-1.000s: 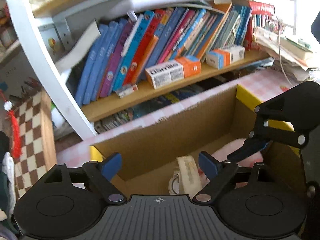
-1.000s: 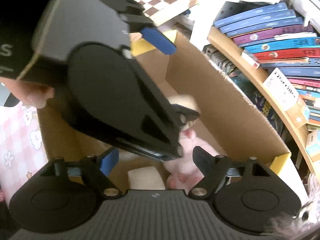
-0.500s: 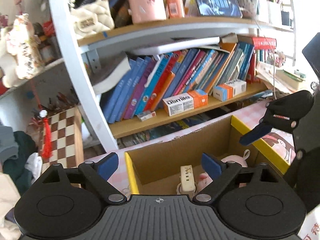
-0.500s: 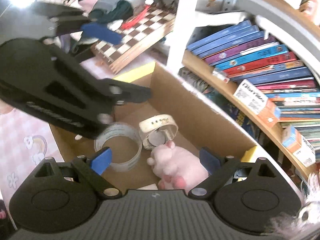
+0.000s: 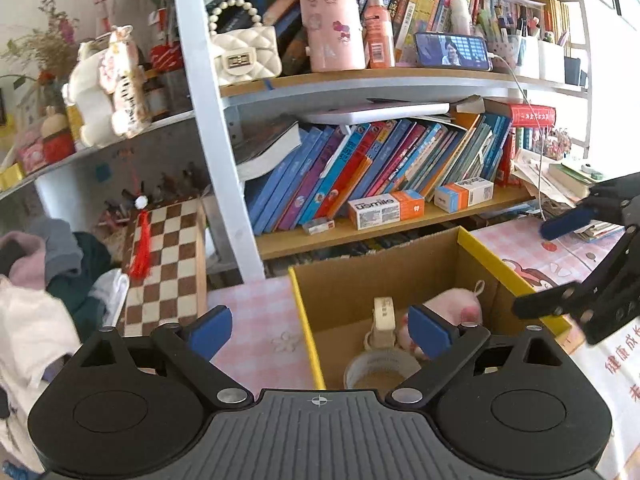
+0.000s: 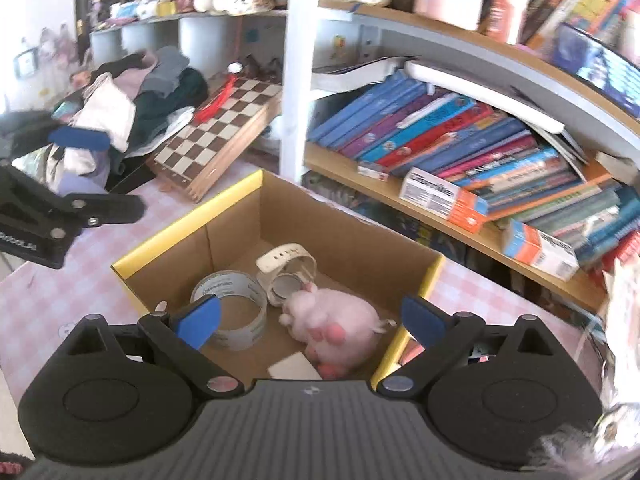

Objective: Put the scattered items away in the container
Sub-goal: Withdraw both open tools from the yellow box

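1. From the right wrist view I count four things lying in the cardboard box (image 6: 352, 236), all just ahead of and below my right gripper (image 6: 310, 318): a tape roll (image 6: 230, 308) toward the left finger, a cream watch (image 6: 286, 270) behind it, a pink plush toy (image 6: 336, 320) touching the watch, and a white flat piece (image 6: 294, 368) nearest me.
2. My right gripper is spread wide with nothing between its fingers, hovering above the box's near rim.
3. My left gripper (image 5: 320, 328) is likewise wide apart and empty, straddling the box's yellow-edged left wall, with the tape roll (image 5: 382, 368), watch (image 5: 382, 316) and plush toy (image 5: 452, 304) ahead toward its right finger.
4. On the pink checked tabletop (image 6: 80, 280) around the box, I see no loose item in the parts shown; something pinkish sits just outside the box's right wall, too hidden to name.
5. My judgement: the tidying looks finished or nearly so; what remains is checking the tabletop parts outside both views.
6. Beyond, the bookshelf (image 5: 380, 232) and chessboard (image 5: 168, 264) look like background.
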### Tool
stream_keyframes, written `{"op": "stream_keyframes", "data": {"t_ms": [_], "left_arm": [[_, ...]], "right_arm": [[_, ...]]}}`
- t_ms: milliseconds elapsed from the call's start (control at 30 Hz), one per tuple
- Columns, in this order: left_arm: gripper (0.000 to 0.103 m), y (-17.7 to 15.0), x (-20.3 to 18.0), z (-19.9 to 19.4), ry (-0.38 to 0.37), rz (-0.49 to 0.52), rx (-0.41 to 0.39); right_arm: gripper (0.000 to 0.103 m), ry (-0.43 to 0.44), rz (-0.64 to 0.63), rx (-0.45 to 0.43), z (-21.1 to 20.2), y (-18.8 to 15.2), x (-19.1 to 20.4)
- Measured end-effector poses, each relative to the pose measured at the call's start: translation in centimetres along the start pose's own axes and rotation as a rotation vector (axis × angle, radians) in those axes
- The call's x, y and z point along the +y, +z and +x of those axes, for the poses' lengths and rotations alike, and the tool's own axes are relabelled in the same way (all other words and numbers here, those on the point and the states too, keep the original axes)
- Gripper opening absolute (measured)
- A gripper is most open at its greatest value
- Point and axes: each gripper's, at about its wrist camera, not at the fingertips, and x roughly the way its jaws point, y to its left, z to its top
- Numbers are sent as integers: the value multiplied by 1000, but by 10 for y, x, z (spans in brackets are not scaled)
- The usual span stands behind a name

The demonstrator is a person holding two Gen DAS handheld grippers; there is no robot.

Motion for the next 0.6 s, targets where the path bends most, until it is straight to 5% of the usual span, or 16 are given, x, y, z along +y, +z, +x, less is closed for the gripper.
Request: {"op": "stream_keyframes", "data": {"t_ms": [600], "left_arm": [[97,-77,15,-58,42,-148,41]], "right_arm": [[103,-242,286,-96,-88,-101,25]]}}
